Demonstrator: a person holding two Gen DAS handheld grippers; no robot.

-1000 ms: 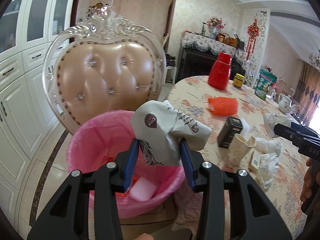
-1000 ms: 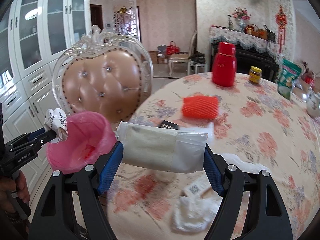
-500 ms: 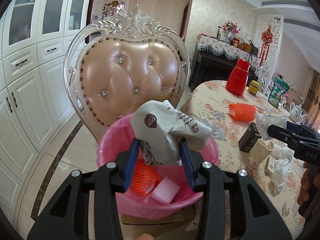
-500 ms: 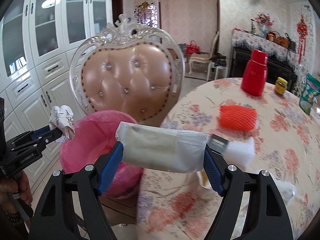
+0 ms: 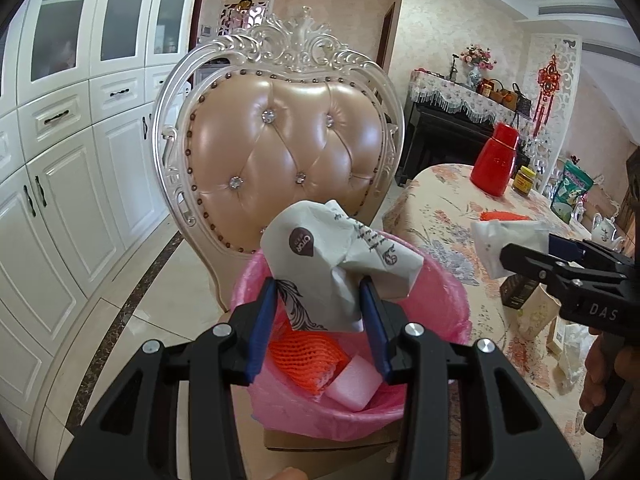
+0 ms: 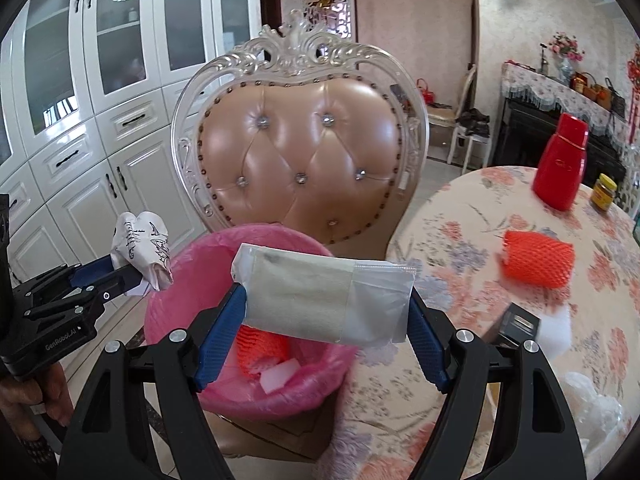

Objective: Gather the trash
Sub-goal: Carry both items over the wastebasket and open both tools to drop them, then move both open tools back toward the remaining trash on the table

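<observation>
A: How is the pink-lined bin [image 5: 436,292] placed against the two tongs?

B: It is seen on the seat of the padded chair [image 5: 280,152], beside the flowered table [image 6: 500,216]. Its open mouth lies directly below and ahead of both tongs. An orange net [image 5: 304,360] and a white foam block [image 5: 352,380] are already inside.

A: Which piece is nearer the opening?

B: The crumpled printed paper bag [image 5: 332,264] is judged nearer. It is clamped between the blue pads of the left tongs [image 5: 320,320], standing upright over the bin's near rim. In the right view it hangs just beside the bin's left edge.

A: And the other piece?

B: A flat packet, half paper and half clear plastic [image 6: 324,300], is gripped end to end by the right tongs [image 6: 320,320], spread wide around it. Its long axis runs crosswise, spanning the bin's mouth from the table side.

A: What does the drop depend on?

B: Probably only a release is needed on the left. The packet's span is close to the mouth's width, so catching on the rim is possible.
</observation>
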